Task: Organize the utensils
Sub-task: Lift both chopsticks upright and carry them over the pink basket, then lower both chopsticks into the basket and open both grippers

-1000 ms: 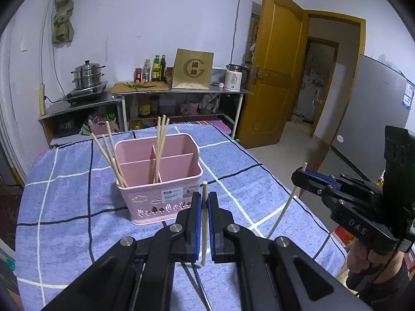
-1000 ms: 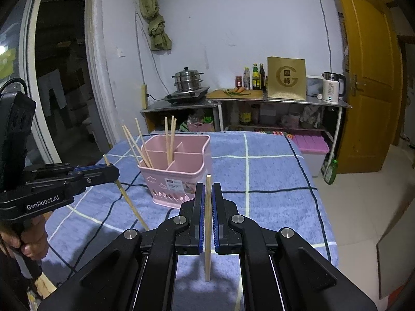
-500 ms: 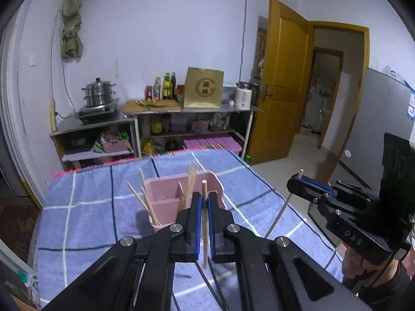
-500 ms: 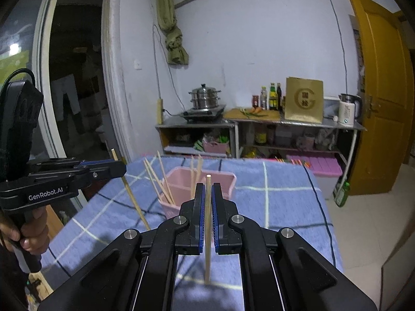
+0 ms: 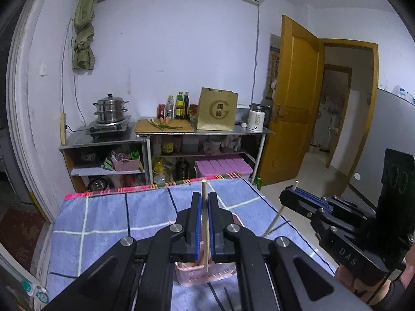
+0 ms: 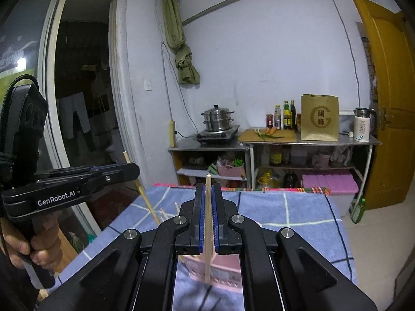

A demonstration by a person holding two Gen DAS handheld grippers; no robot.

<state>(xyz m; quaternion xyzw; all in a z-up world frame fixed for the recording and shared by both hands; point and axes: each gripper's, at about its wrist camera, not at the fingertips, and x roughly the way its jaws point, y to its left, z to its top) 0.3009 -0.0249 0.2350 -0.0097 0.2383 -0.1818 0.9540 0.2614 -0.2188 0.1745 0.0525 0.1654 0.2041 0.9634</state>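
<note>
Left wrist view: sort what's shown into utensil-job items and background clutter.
Job:
- left gripper, shut on a wooden chopstick
- right gripper, shut on a second wooden chopstick
- pink plastic utensil holder

Clutter:
- steel steamer pot
- gold paper bag
- white kettle

A blue checked cloth [image 5: 103, 215] covers the table, bearing a pink caddy [image 6: 225, 267].

A blue cloth with white and dark grid lines and a red, multicoloured striped edge covers the tabletop [image 5: 109, 217]. A pale pink plastic utensil holder [image 6: 225, 267] sits on it. Both black grippers have blue pads [image 5: 198, 223] and pinch light wooden chopsticks [image 6: 208, 223]. Behind are a mustard-yellow door [image 5: 293, 108], pale walls and a gold paper bag [image 6: 320, 121].
</note>
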